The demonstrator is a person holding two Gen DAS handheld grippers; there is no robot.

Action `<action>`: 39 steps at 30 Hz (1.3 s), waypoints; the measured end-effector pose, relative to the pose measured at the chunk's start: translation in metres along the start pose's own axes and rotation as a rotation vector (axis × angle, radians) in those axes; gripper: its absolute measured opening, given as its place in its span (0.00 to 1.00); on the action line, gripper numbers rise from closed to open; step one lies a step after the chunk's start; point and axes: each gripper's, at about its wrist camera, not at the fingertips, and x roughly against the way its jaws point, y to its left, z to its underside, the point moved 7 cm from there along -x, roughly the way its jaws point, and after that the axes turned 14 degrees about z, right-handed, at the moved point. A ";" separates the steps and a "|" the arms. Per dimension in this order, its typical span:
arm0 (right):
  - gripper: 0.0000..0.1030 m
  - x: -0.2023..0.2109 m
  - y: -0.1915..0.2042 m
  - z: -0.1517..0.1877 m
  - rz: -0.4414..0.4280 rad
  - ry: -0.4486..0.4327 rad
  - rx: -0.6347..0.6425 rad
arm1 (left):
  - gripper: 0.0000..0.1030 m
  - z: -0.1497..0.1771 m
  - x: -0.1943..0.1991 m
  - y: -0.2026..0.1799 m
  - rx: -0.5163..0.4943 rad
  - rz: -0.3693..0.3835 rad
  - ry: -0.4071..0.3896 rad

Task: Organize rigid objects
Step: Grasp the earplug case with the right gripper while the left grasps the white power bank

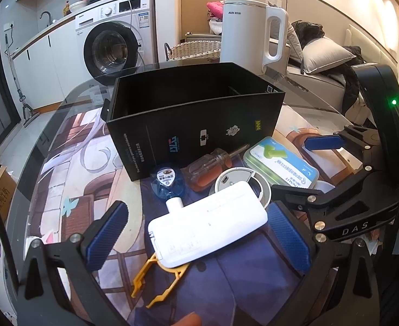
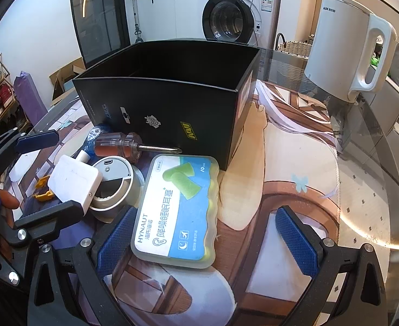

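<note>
Counting six loose items on the counter point(image 2: 362, 212), at 6 o'clock of one open black box point(image 1: 194, 125): one white adapter point(image 1: 207, 228), one yellow clip point(image 1: 158, 279), one blue bottle point(image 1: 166, 182), one screwdriver point(image 2: 128, 146), one tape roll point(image 2: 118, 187), one earplug case point(image 2: 177, 212). Left gripper point(image 1: 199, 233) fingers wide apart, straddling the adapter, holding nothing. Right gripper point(image 2: 204, 241) fingers also spread wide over the earplug case, nothing held. One white kettle point(image 2: 346, 51) at 2 o'clock.
</note>
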 end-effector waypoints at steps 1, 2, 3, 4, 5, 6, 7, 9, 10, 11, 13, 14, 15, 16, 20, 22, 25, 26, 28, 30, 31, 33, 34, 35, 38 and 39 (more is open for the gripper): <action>1.00 0.000 0.000 0.000 0.000 0.000 0.001 | 1.00 0.000 -0.001 0.000 -0.001 0.001 0.003; 1.00 0.001 0.000 0.001 0.000 -0.001 0.002 | 1.00 0.001 -0.001 0.000 -0.003 0.000 0.005; 1.00 0.001 0.000 0.001 0.000 -0.001 0.003 | 1.00 0.001 -0.001 0.000 -0.005 -0.003 0.006; 1.00 0.001 0.001 0.001 0.000 0.000 0.004 | 1.00 0.001 -0.002 0.000 -0.004 -0.004 0.008; 1.00 0.001 0.001 0.001 0.000 0.000 0.004 | 1.00 0.001 -0.002 0.000 -0.004 -0.004 0.009; 1.00 0.001 0.001 0.001 0.000 0.000 0.004 | 1.00 0.001 -0.003 0.000 -0.004 -0.003 0.011; 1.00 0.001 0.001 0.001 0.000 0.000 0.004 | 1.00 0.002 -0.003 0.000 -0.005 -0.005 0.013; 1.00 0.001 0.001 0.001 0.000 0.000 0.003 | 1.00 0.002 -0.005 0.000 -0.006 -0.006 0.019; 1.00 0.001 0.001 0.001 0.000 0.000 0.003 | 1.00 0.003 -0.005 0.000 -0.006 -0.010 0.022; 1.00 0.001 0.001 0.001 0.000 0.000 0.002 | 1.00 0.003 -0.006 0.001 -0.004 -0.013 0.025; 1.00 0.001 0.002 0.002 0.004 0.001 0.000 | 1.00 0.004 -0.008 0.004 0.002 -0.022 0.036; 1.00 0.001 0.002 0.002 0.007 0.001 -0.001 | 1.00 0.005 -0.009 0.005 0.004 -0.022 0.038; 1.00 0.001 0.002 0.002 0.008 0.002 -0.002 | 1.00 0.005 -0.009 0.006 0.010 -0.018 0.039; 1.00 0.001 0.002 0.002 0.008 0.002 -0.002 | 1.00 0.006 -0.009 0.006 0.013 -0.016 0.039; 0.97 0.002 0.002 0.001 0.005 0.002 -0.005 | 0.89 0.005 -0.005 0.003 0.007 0.009 0.031; 0.84 0.005 0.003 0.000 -0.001 -0.005 -0.001 | 0.82 0.005 -0.003 0.000 -0.007 0.015 0.026; 0.70 0.011 0.008 0.000 -0.013 -0.013 0.015 | 0.71 0.005 -0.002 -0.004 -0.017 0.040 0.027; 0.68 0.012 0.010 -0.001 -0.016 -0.016 0.021 | 0.68 0.005 -0.001 -0.005 -0.021 0.046 0.027; 0.60 0.014 0.012 -0.001 -0.018 -0.021 0.025 | 0.62 0.004 0.000 -0.008 -0.030 0.056 0.022; 0.55 0.016 0.015 -0.001 -0.025 -0.024 0.039 | 0.56 0.005 0.001 -0.010 -0.043 0.065 0.018; 0.55 0.017 0.015 -0.001 -0.025 -0.026 0.044 | 0.55 0.005 0.001 -0.012 -0.057 0.064 0.018; 0.55 0.018 0.016 0.000 -0.023 -0.027 0.049 | 0.53 0.005 0.002 -0.015 -0.076 0.061 0.019; 0.55 0.018 0.016 0.000 -0.024 -0.028 0.050 | 0.53 0.006 0.003 -0.015 -0.078 0.058 0.020; 0.55 0.019 0.016 0.001 -0.025 -0.027 0.050 | 0.53 0.006 0.003 -0.015 -0.077 0.058 0.021; 0.55 0.020 0.016 0.003 -0.030 -0.023 0.053 | 0.53 0.006 0.004 -0.013 -0.070 0.071 0.038; 0.55 0.020 0.015 0.003 -0.032 -0.022 0.052 | 0.53 0.007 0.006 -0.012 -0.073 0.075 0.047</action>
